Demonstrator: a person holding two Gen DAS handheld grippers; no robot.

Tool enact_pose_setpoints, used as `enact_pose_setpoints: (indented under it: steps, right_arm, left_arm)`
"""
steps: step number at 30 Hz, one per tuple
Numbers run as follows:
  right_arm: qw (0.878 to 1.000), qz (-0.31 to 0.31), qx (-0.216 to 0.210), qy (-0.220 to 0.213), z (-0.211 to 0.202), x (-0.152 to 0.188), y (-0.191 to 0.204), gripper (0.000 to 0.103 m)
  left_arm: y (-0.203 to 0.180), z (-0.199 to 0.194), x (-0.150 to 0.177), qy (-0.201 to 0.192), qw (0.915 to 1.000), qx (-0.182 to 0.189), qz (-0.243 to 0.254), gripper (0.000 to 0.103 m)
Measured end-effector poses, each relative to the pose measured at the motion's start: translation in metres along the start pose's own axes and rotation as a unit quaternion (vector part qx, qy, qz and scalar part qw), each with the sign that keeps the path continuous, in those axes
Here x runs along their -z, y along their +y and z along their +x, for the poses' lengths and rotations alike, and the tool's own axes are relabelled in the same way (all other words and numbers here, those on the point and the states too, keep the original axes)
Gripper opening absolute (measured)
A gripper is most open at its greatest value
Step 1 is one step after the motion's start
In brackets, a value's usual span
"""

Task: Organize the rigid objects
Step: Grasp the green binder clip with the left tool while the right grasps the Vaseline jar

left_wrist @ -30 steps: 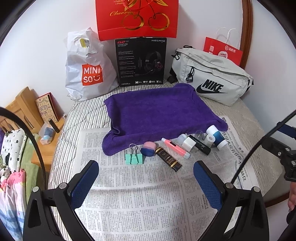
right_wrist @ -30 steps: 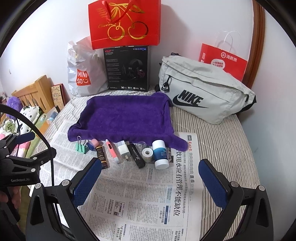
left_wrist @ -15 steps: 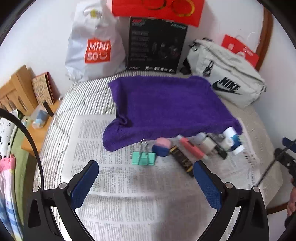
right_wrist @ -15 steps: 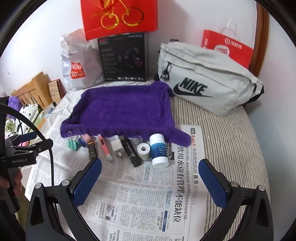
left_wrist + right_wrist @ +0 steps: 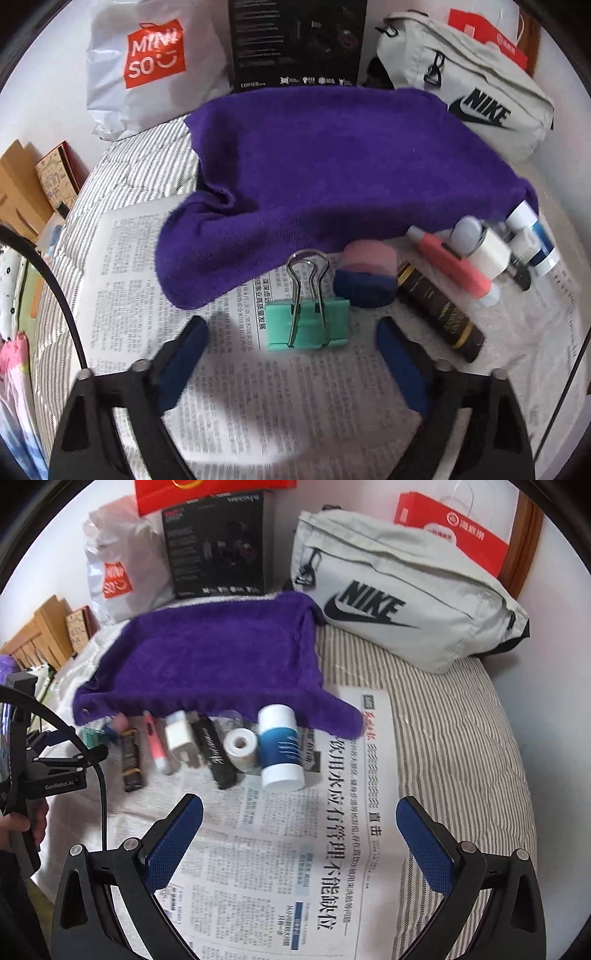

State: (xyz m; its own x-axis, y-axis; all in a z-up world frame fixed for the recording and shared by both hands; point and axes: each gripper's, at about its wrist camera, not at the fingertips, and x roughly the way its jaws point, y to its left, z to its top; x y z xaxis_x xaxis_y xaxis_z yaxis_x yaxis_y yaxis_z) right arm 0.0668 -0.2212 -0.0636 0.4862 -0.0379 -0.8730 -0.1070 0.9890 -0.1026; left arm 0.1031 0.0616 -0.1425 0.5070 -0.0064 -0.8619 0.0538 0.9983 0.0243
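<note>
A row of small objects lies on newspaper (image 5: 258,406) along the near edge of a purple towel (image 5: 332,166). My left gripper (image 5: 291,332) is open, low over the paper, its fingers flanking a green binder clip (image 5: 308,325). Beside the clip lie a pink and blue eraser (image 5: 364,275), a dark tube (image 5: 439,306), a pink tube (image 5: 456,264) and a white charger (image 5: 491,254). My right gripper (image 5: 299,814) is open and empty, just short of a blue and white bottle (image 5: 280,747) and a tape roll (image 5: 242,747).
A grey Nike bag (image 5: 402,602), a black box (image 5: 218,542) and a Miniso bag (image 5: 147,66) stand behind the towel by the wall. Wooden furniture (image 5: 18,184) is at the left. The left gripper's body (image 5: 40,771) shows at the right wrist view's left edge.
Both grippers have moved forward and down toward the row. The left gripper has closed in on the binder clip; the right has neared the bottle. Both stayed open.
</note>
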Motion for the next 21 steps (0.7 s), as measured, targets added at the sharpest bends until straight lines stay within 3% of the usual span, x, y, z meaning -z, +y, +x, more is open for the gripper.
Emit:
enact_pose_setpoints:
  steps: [7,8,9,10,15,21]
  right_arm:
    - [0.999,0.020,-0.027,0.011,0.023,-0.002,-0.003,0.103]
    - [0.999,0.023,-0.033,0.012,0.026,-0.003,-0.002,0.102]
    - [0.999,0.024,-0.039,0.007,0.028,-0.003,-0.003,0.101]
    - [0.999,0.024,-0.044,0.000,0.030,-0.003,-0.003,0.099]
    - [0.997,0.029,-0.077,-0.012,0.043,-0.011,-0.003,0.092]
    - [0.998,-0.016,-0.069,-0.001,0.066,-0.018,0.003,0.069]
  left_arm:
    - [0.006,-0.004,0.009,-0.065,0.9978,0.017,0.002,0.064]
    - [0.006,-0.005,0.009,-0.068,0.9975,0.018,0.001,0.059]
    - [0.008,-0.006,0.009,-0.072,0.9972,0.021,0.000,0.047]
    - [0.010,-0.008,0.013,-0.075,0.9969,0.024,-0.001,0.043]
    - [0.008,-0.007,0.010,-0.075,0.9969,0.025,0.005,0.039]
    - [0.003,-0.007,0.011,-0.075,0.9970,0.015,0.013,0.039]
